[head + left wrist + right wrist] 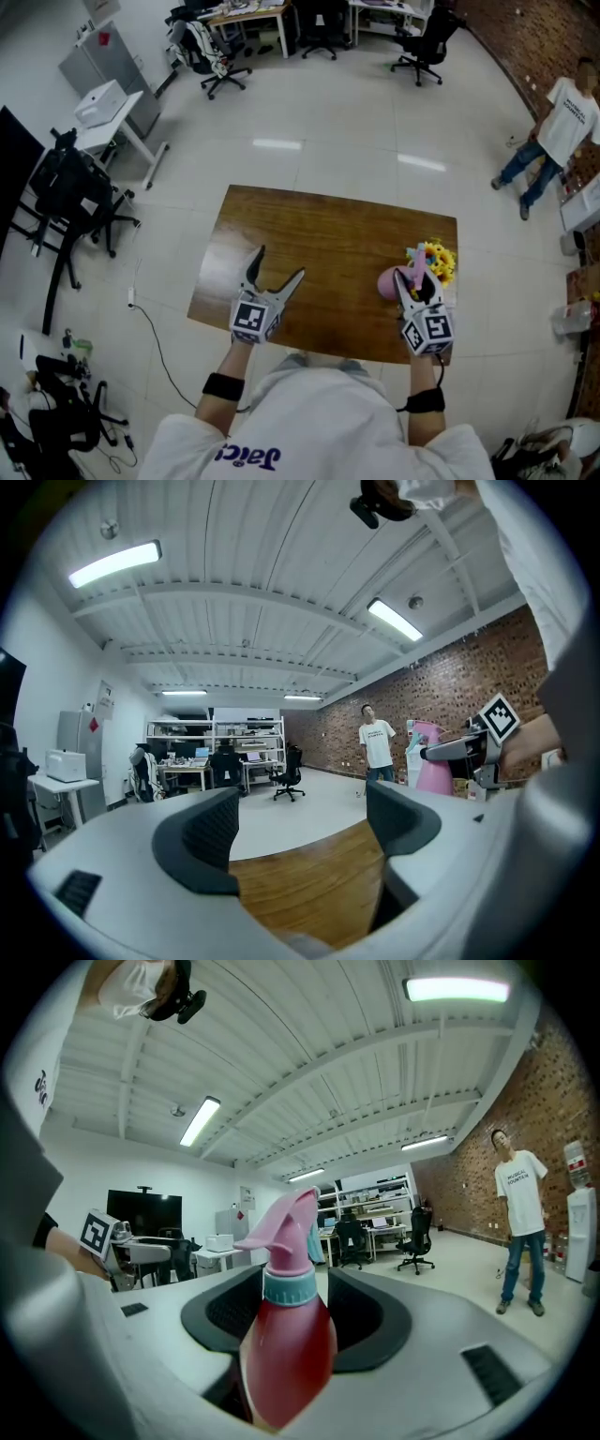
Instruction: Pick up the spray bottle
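Note:
The spray bottle (pixel 286 1344) has a red-pink body, a pale blue collar and a pink trigger head. It stands upright between my right gripper's (pixel 296 1309) jaws, which are shut on its body. In the head view the spray bottle (pixel 390 281) shows pink at the right of the wooden table (pixel 319 230), with my right gripper (pixel 413 285) on it. My left gripper (pixel 279 264) hovers over the table's front left, jaws open and empty. The left gripper view shows my left gripper (pixel 305 829) open over bare wood, with the bottle (pixel 433 766) off to the right.
A bunch of yellow flowers (pixel 436 261) sits just behind the bottle near the table's right edge. A person (pixel 553 131) stands by the brick wall at the far right. Office chairs (pixel 424 42) and desks (pixel 248 19) line the back of the room.

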